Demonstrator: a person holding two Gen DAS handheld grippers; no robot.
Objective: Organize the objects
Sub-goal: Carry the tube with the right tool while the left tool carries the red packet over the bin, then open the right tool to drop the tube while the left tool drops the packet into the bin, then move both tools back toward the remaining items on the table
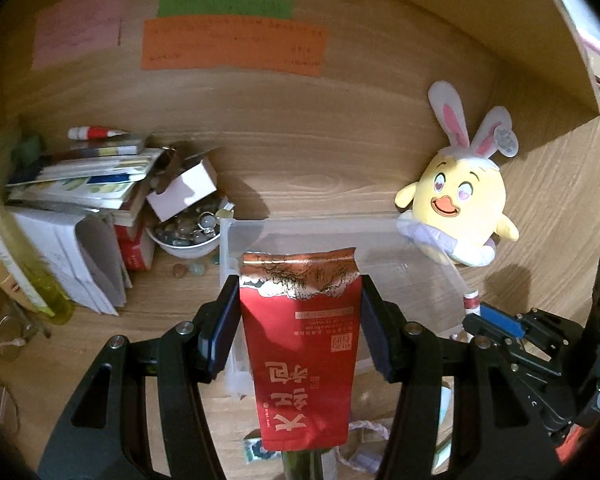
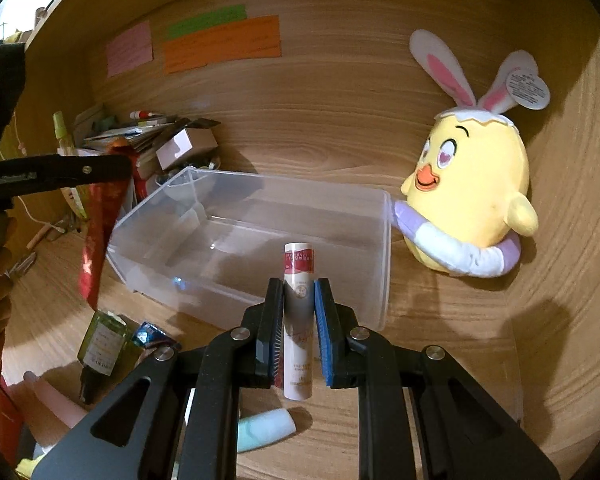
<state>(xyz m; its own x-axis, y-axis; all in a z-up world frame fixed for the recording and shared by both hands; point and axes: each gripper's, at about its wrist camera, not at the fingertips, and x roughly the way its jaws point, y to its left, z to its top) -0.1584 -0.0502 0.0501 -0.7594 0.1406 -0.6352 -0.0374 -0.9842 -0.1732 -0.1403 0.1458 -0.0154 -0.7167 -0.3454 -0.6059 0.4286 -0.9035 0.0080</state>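
Note:
My left gripper [image 1: 298, 308] is shut on a red foil pouch [image 1: 300, 344] with gold print, held upright just in front of the near wall of a clear plastic bin [image 1: 380, 236]. In the right wrist view the same pouch [image 2: 96, 240] hangs at the bin's left corner under the left gripper's black finger. My right gripper [image 2: 299, 312] is shut on a slim white tube with a red band [image 2: 299, 280], held upright over the near wall of the clear bin [image 2: 260, 240], which holds nothing that I can see.
A yellow chick plush with bunny ears [image 2: 472, 192] leans against the bin's right end. A stack of books and papers [image 1: 76, 184], a small cardboard box and a bowl of stones [image 1: 188, 232] crowd the left. A green bottle [image 2: 100, 348] and a pale blue tube [image 2: 264, 428] lie on the desk.

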